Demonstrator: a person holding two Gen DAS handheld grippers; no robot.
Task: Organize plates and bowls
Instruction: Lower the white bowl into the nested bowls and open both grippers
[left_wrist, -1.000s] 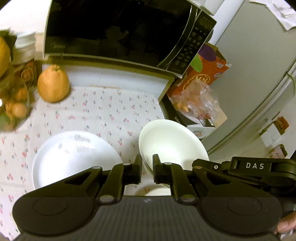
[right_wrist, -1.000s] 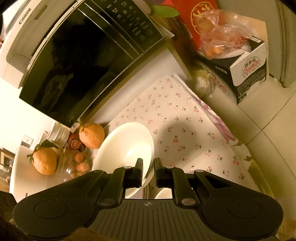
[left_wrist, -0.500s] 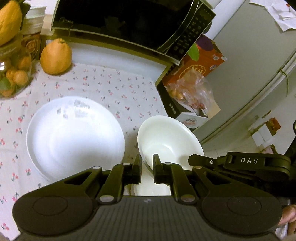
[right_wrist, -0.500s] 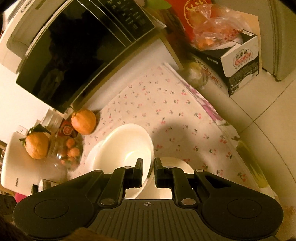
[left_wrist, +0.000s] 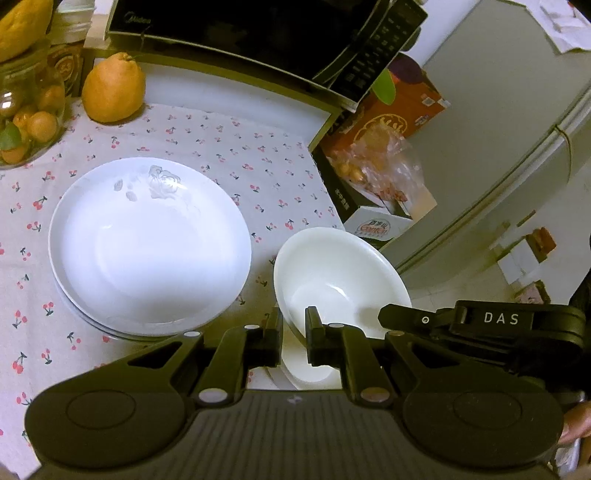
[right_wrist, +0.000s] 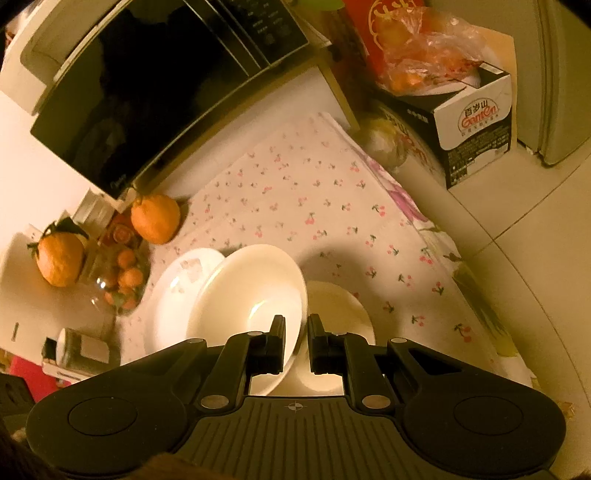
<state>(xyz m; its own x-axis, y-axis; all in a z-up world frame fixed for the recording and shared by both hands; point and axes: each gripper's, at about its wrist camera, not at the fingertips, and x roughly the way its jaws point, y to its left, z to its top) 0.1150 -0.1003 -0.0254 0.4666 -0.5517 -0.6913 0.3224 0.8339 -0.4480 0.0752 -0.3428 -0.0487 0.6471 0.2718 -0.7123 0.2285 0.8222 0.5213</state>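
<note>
My left gripper is shut on the near rim of a white bowl, held above another white dish at the table's right edge. A stack of white plates lies on the cherry-print cloth to the left. My right gripper is shut on the opposite rim of the same bowl, tilted above a small white dish. The plates show behind it in the right wrist view.
A black microwave stands on a raised shelf at the back. A large orange citrus and a glass jar of small fruit stand at the back left. Boxes with a bag of fruit and a fridge are right of the table.
Both grippers have carried the bowl towards the near right edge of the table, lower over the small dish. The plate stack now lies fully in view to the left.
</note>
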